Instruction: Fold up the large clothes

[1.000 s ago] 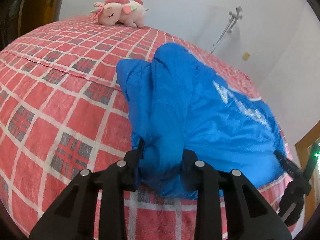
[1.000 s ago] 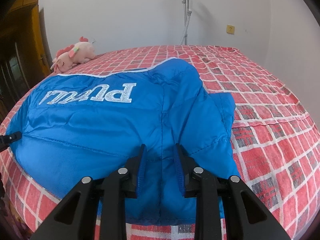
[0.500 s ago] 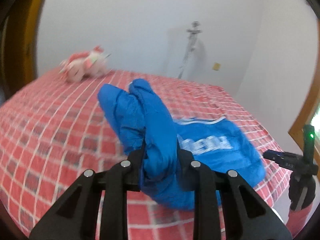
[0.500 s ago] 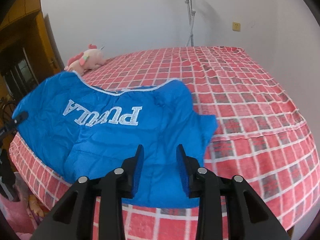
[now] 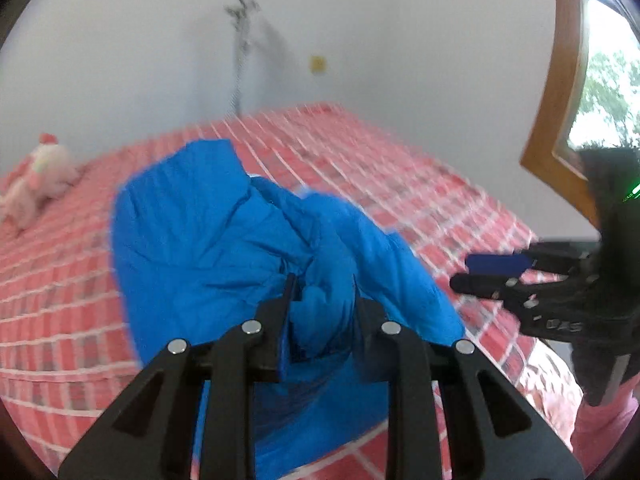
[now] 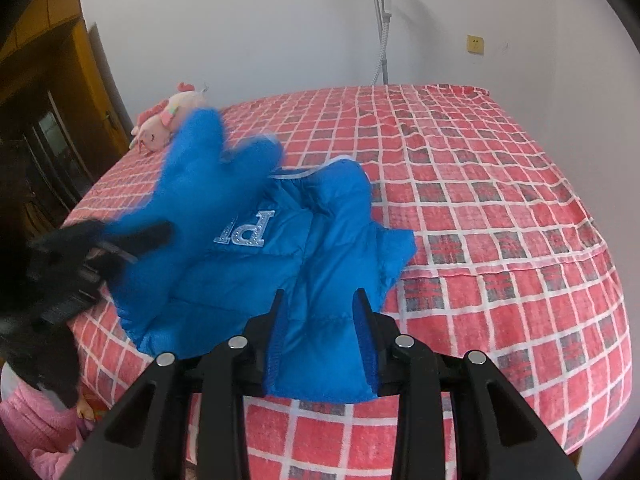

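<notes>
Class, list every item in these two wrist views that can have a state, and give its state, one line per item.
blue jacket: partly lifted and bunched, lettering half covered.
left gripper: shut on the jacket's fabric.
right gripper: fingers apart either side of the jacket's edge; grip unclear.
plush toy: lying on the bed's far side.
bedspread: spread out, slightly wrinkled.

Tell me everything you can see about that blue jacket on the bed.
The blue jacket looks puffy and quilted, with shiny fabric, white trim at one edge and silver sparkly letters, mostly hidden by a fold. It lies crumpled at the near edge of the red checked bed. The left gripper pinches a bunched part and lifts it over; the right gripper straddles its hem.
</notes>
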Tool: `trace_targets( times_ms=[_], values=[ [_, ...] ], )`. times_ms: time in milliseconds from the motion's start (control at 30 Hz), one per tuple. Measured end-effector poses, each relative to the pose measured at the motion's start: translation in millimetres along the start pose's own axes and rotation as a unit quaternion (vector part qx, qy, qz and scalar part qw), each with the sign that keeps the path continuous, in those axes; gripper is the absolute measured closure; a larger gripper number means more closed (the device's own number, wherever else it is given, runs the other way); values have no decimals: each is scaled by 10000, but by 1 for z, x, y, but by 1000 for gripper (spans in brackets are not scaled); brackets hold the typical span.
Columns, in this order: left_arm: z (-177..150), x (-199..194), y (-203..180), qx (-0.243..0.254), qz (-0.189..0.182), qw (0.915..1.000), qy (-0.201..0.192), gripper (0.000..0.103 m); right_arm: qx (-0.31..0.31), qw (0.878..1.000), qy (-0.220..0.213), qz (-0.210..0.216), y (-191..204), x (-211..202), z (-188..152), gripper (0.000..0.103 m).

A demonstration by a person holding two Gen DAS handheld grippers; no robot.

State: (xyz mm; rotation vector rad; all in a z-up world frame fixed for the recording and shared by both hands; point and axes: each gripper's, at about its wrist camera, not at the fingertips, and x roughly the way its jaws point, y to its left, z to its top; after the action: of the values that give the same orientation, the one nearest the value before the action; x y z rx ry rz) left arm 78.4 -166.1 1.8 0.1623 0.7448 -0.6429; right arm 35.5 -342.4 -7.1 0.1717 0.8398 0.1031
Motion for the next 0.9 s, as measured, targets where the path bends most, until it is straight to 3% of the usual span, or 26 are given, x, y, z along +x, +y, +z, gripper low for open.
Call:
trace_targets(
  times_ms=[167, 467, 600, 733, 867, 900],
  values=[
    [-20, 51, -15, 122, -186, 9984, 524, 81, -24, 9999, 112, -58, -5, 7, 0, 69],
    [-39, 66, -7, -180, -462, 9974, 529, 80, 123, 9993, 366, 25, -14, 35, -6, 69],
    [-34, 47, -5, -242, -615, 9966, 489, 78, 90, 9992, 377, -20, -10, 37, -7, 67],
    [-31, 13, -4, -347, -1097, 9924, 430, 53, 4, 9994, 330, -82, -7, 37, -4, 63],
    [-28, -33, 6, -466, -1362, 9895, 95, 51, -55, 9995, 323, -2, -2, 37, 2, 59],
    [-26, -43, 11, -537, -1338, 9895, -21, 51, -60, 9996, 290, 27, -1, 36, 3, 53]
  ],
)
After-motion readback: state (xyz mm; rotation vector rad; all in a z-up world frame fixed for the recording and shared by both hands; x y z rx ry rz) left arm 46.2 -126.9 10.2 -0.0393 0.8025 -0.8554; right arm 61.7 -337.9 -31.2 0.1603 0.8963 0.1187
